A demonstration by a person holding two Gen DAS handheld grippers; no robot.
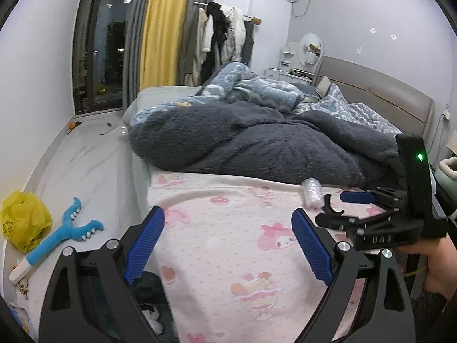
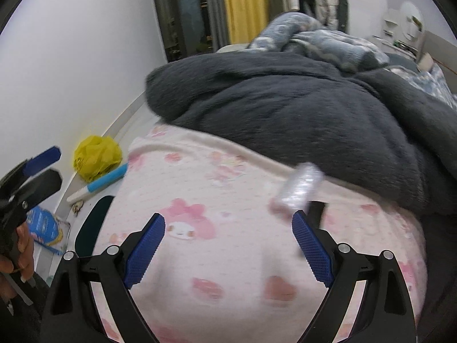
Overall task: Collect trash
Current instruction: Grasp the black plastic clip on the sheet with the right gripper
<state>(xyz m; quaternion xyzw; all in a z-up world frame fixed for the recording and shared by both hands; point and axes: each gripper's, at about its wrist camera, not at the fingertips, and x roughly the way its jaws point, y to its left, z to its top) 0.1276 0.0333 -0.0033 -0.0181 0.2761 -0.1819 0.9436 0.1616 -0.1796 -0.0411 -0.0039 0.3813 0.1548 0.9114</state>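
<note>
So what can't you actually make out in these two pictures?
- Right wrist view: the crumpled clear wrapper is motion-blurred; its contents can't be told.
- Right wrist view: the blue packet is partly hidden by the left gripper; print unreadable.
- Left wrist view: yellow bag lettering too small.

Crumpled clear wrapper [image 1: 312, 196] on pink sheet [image 1: 228, 243]

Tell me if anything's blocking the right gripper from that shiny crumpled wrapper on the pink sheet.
Nothing visible. The wrapper lies apart on the pink sheet, just beyond the open right gripper; the grey blanket lies behind it.
</note>
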